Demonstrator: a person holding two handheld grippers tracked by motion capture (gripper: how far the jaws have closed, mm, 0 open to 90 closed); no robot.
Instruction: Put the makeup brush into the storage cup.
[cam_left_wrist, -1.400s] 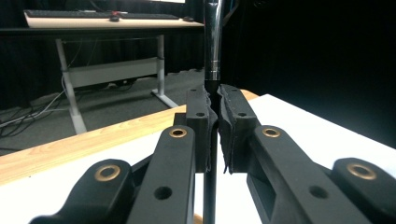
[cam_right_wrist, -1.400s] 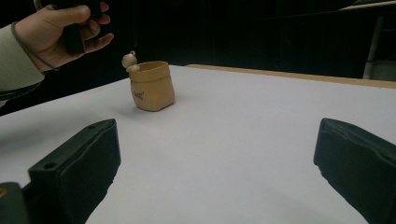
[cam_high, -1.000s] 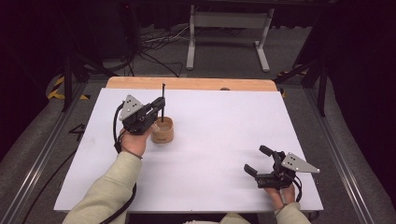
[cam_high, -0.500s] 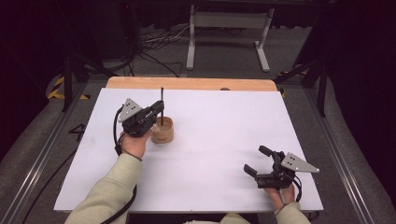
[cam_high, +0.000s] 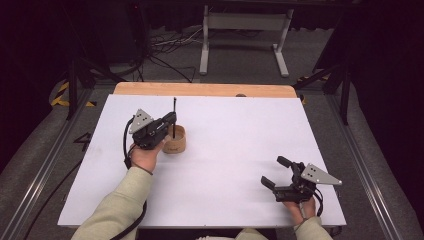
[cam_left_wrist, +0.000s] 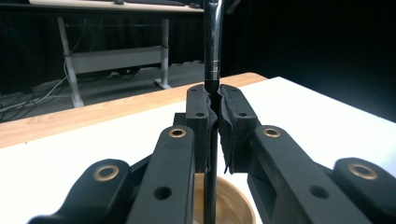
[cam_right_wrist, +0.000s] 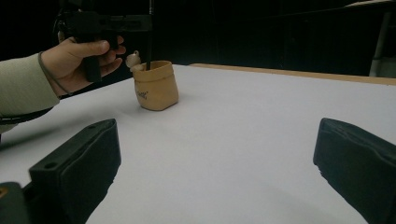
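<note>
Tongs first: left tongs (cam_high: 170, 119), pads pinched tight on a thin black rod (cam_high: 174, 107). Left gripper view shows the rod (cam_left_wrist: 212, 42) standing upright between the two pads, which press on it from either side; a glossy section with a ring rises above the pads, the lower shaft drops below them.

Desk (cam_high: 235, 150): white sheet over a wooden top, a strip of bare wood showing along the far edge. Largest thing in the scene.

Right tongs (cam_high: 278, 171): jaws spread wide, nothing between them, held low near the desk's near right corner. Right gripper view: both black jaws far apart over bare white surface (cam_right_wrist: 243, 154).

Left hand (cam_high: 146, 155) comes in from the near edge, sleeve pale, toward the left half of the desk, closer to the far edge than the near one.

Cup (cam_high: 174, 139): small tan round holder, standing on the desk just to the right of the left hand and directly under the left tongs. In the right gripper view the cup (cam_right_wrist: 155, 86) looks soft-sided, with some lettering on its front, too small to read.

Rod relative to tongs: held upright, lower end reaching down into the cup's mouth, top sticking up above the pads. Whether the tip touches the cup's bottom, cannot tell. Well apart from the right tongs.
</note>
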